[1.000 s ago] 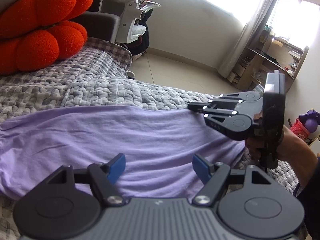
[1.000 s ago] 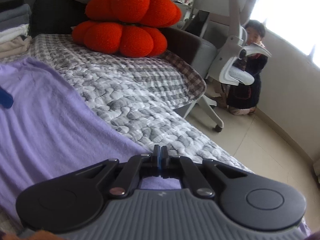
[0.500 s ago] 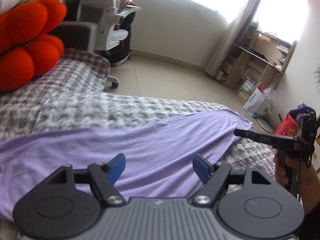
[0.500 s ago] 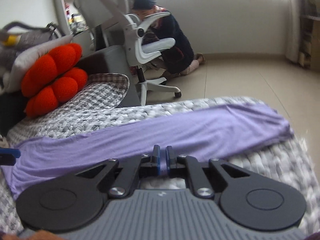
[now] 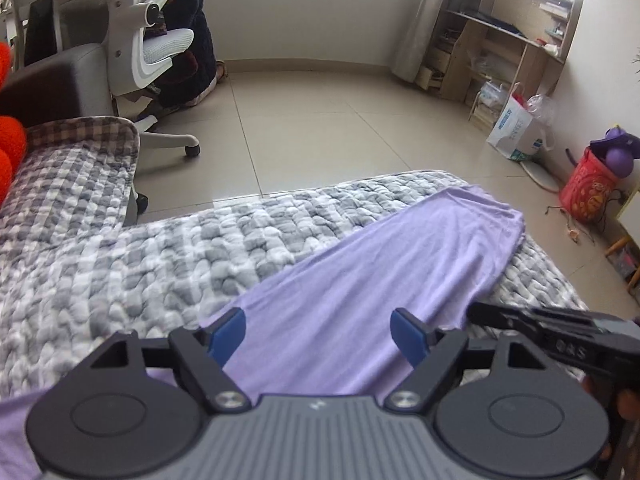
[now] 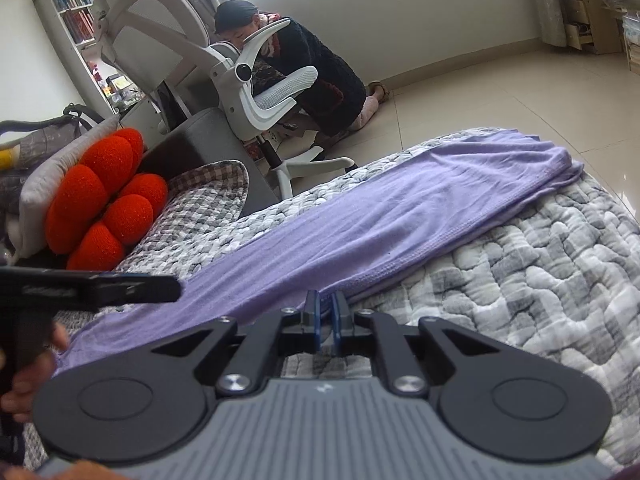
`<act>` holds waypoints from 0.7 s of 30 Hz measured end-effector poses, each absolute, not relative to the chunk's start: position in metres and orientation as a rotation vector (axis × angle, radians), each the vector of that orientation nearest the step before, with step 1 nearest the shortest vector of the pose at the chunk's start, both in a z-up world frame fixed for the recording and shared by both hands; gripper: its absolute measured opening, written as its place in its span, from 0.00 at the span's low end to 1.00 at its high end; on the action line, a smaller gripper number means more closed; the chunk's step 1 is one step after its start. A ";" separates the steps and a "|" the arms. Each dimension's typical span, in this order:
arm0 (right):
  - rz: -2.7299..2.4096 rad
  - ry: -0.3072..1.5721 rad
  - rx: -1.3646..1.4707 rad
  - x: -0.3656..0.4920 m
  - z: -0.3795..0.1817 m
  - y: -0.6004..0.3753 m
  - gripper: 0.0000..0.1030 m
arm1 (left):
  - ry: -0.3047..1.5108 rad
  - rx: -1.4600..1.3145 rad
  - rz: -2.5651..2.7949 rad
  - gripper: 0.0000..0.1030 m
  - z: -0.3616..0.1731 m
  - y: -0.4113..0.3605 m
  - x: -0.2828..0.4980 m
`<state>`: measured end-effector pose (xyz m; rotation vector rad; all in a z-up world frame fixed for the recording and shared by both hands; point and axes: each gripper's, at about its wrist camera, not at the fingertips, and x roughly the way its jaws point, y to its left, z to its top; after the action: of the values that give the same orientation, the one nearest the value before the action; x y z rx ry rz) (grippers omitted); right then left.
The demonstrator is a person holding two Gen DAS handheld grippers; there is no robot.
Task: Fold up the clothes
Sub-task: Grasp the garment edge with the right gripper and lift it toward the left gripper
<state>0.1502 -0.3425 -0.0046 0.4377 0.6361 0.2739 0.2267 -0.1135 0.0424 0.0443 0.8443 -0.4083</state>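
I see the purple garment (image 6: 420, 216) lying as a long band on the grey quilt (image 6: 540, 272), which covers the bed. It already looks doubled along its length, because at the near edge I can see two hems, one on top of the other. Its far end reaches almost to the corner of the bed, and the near end runs under my two tools.

I judge the cloth to be thin, soft and light, like a jersey knit. It will not keep any shape when lifted; it will hang down and stretch a little. The quilt is bumpy, so the cloth may cling to it and drag. The best place to hold it is the hemmed edge or a corner, taking both layers together, otherwise the lower layer will stay behind.

My right gripper (image 6: 324, 316) is low over the near long edge and points along the band. Its blue pads are almost together, and the purple hem seems to sit between them, so I believe it pinches the edge.

My left gripper (image 5: 318, 334) hovers above the middle of the band with its pads (image 5: 226, 334) wide apart and nothing between them. In the right view it comes in flat from the left side, with a hand (image 6: 28, 376) on the handle.
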 end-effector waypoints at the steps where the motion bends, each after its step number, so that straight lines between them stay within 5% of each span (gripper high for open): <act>1: 0.275 0.637 0.448 0.151 -0.005 -0.344 0.12 | 0.849 0.046 -0.404 0.78 0.040 -0.118 0.232; 15: 0.260 0.631 0.471 0.152 -0.007 -0.340 0.15 | 0.849 0.131 -0.362 0.88 0.011 -0.144 0.232; 18: 0.220 0.625 0.434 0.153 -0.007 -0.335 0.00 | 0.842 0.140 -0.361 0.89 0.010 -0.145 0.232; 21: 0.199 0.615 0.443 0.147 -0.008 -0.340 0.00 | 0.841 0.106 -0.370 0.89 0.014 -0.135 0.232</act>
<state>0.1467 -0.3395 -0.0080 0.4426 0.6146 0.1989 0.2325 -0.1352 0.0136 0.1061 0.8407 -0.3704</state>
